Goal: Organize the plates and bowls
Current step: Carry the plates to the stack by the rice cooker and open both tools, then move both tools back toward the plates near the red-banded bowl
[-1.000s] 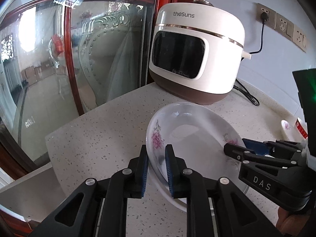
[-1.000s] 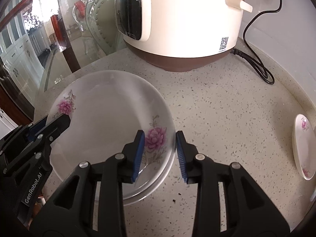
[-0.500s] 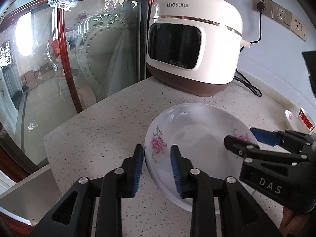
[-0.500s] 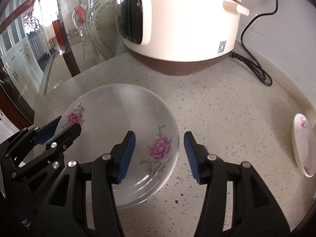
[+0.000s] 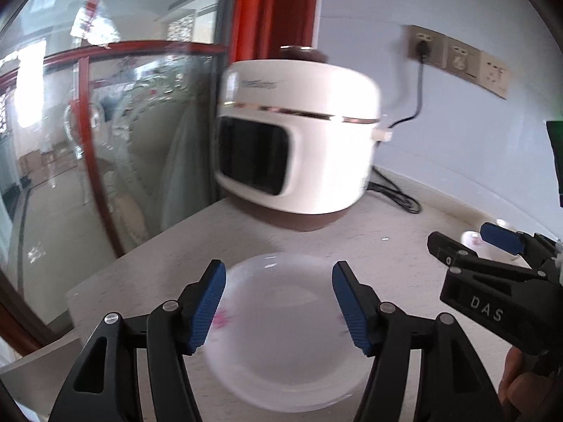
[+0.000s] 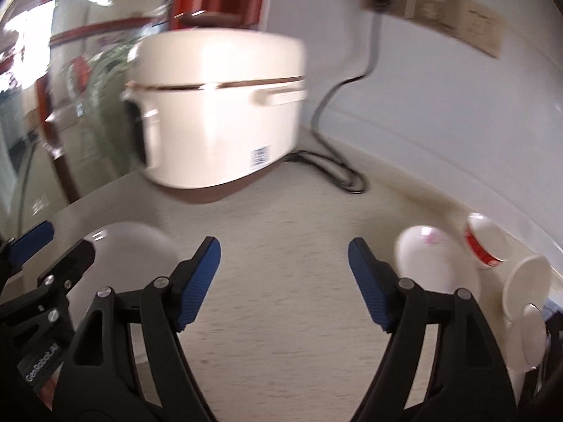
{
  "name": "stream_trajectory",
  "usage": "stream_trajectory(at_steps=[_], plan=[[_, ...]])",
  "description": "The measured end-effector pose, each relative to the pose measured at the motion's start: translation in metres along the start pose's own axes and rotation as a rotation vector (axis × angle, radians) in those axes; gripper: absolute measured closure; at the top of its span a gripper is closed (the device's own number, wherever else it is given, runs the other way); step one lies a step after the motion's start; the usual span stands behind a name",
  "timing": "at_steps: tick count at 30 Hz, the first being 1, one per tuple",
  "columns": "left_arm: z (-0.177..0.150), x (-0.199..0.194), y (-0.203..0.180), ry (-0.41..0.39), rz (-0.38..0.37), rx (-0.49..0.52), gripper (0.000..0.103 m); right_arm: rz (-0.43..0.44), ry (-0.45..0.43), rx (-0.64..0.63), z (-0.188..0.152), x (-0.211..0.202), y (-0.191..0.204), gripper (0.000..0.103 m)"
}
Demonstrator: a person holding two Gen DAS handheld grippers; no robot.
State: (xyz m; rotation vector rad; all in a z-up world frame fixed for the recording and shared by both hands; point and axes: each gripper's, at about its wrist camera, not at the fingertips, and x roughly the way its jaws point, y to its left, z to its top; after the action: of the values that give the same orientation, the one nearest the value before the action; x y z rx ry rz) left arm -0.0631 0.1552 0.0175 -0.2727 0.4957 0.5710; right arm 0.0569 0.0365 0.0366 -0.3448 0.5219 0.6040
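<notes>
Now that the big flowered plate (image 5: 281, 330) lies flat on the speckled counter (image 6: 292, 232) in front of the rice cooker (image 5: 299, 147), both grippers are off it. The left gripper (image 5: 279, 306) has just been opening; its blue pads stand apart on either side of the plate as the camera sees it, touching nothing, with the plate below and beyond them. The right gripper (image 6: 284, 281) has also just been opening and is wide, with only bare counter between its pads; the plate sits off to its left (image 6: 123, 246).

To the right, near the wall, wait the remaining dishes: a smaller flowered plate (image 6: 436, 263), a bowl with a red band (image 6: 485, 242) just behind it, and more white crockery (image 6: 524, 281) at the frame's edge, too blurred to name.

Judging by the blur, the hands are moving fast, and that is the main hazard. A hurried swing towards the small dishes could knock the red-banded bowl against the wall or push the small plate along the counter. The cooker's power cord (image 6: 337, 172) lies looped on the counter between the cooker and those dishes; a finger could snag it. Glazed crockery is slippery, so a shallow pinch on a rim may let it drop.
</notes>
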Motion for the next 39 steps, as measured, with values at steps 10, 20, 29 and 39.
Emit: stream_trajectory(at_steps=[10, 20, 29, 39], plan=[[0.014, 0.005, -0.064, -0.007, -0.088, 0.108, 0.039, -0.095, -0.027, 0.141, -0.009, 0.002, -0.062, 0.024], [0.033, 0.046, -0.125, 0.107, -0.194, 0.151, 0.035, -0.176, 0.002, 0.46, -0.032, 0.013, -0.163, 0.02], [0.037, 0.083, -0.185, 0.188, -0.285, 0.141, 0.035, -0.291, 0.061, 0.64, -0.058, 0.029, -0.221, 0.02], [0.024, 0.12, -0.225, 0.223, -0.341, 0.174, 0.035, -0.395, 0.121, 0.584, -0.07, 0.052, -0.226, 0.02]])
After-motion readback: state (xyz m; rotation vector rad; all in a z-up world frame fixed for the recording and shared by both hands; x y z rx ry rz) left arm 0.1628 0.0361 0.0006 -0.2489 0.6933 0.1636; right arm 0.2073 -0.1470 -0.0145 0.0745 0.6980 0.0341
